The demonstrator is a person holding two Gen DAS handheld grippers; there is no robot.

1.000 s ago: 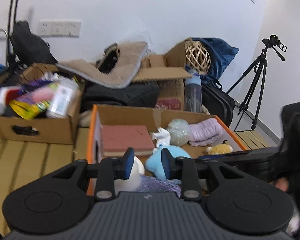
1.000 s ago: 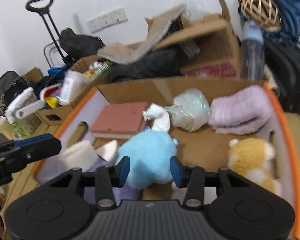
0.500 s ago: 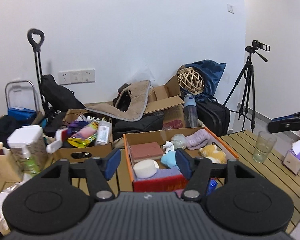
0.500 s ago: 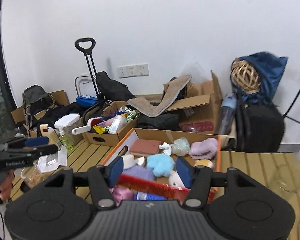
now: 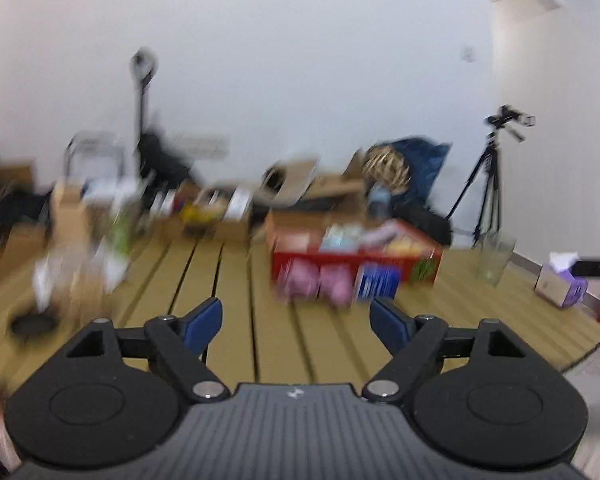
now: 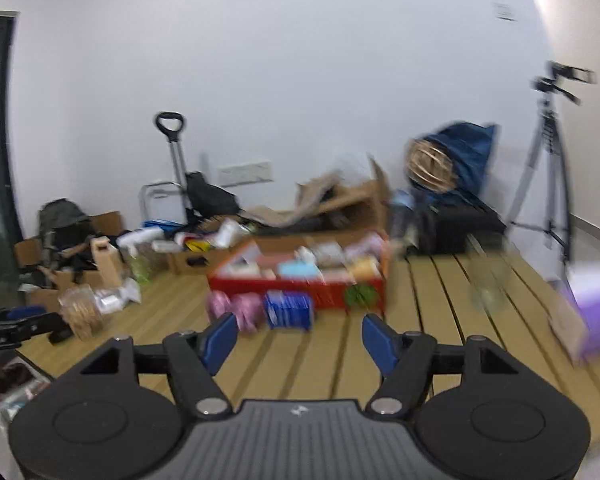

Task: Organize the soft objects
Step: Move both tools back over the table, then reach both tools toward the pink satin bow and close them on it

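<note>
Both views are blurred by motion. A red and orange cardboard box (image 5: 410, 254) (image 6: 328, 294) full of soft things stands far off on the slatted wooden table; a pale blue plush (image 6: 296, 270) and a lilac towel (image 6: 366, 246) show inside it. Two pink soft items (image 5: 320, 286) (image 6: 236, 308) and a blue pack (image 5: 376, 284) (image 6: 288, 310) lie against its front. My left gripper (image 5: 296, 320) is well back from the box, its jaws opening with nothing between them. My right gripper (image 6: 298, 338) is likewise far back, jaws opening and empty.
Cartons (image 6: 198, 258), bags and a trolley (image 6: 172, 160) crowd the far wall. A glass (image 5: 494, 258) and a tissue box (image 5: 560, 284) stand at the right of the table, a tripod (image 5: 490, 184) behind. A jar (image 6: 80, 312) and packets sit at the left.
Both grippers have pulled far back from inside the box and their jaws have widened. The box, close up a second ago, now looks small and distant.
</note>
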